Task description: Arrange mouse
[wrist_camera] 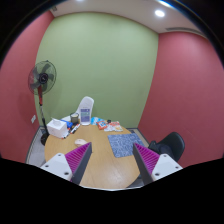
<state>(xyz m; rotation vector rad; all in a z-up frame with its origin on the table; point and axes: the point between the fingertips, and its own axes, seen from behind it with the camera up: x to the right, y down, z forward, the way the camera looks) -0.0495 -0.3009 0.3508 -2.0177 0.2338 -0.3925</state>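
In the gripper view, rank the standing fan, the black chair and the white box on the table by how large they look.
1. Standing fan, tallest by far.
2. Black chair.
3. White box.
The chair is nearer the camera, so this is apparent size only. The gripper is open, above the table.

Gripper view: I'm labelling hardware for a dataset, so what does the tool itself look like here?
The tool has two pale, whitish fingers, each bearing a magenta ridged pad on its inner face. No cables, markings or sleeve are visible.
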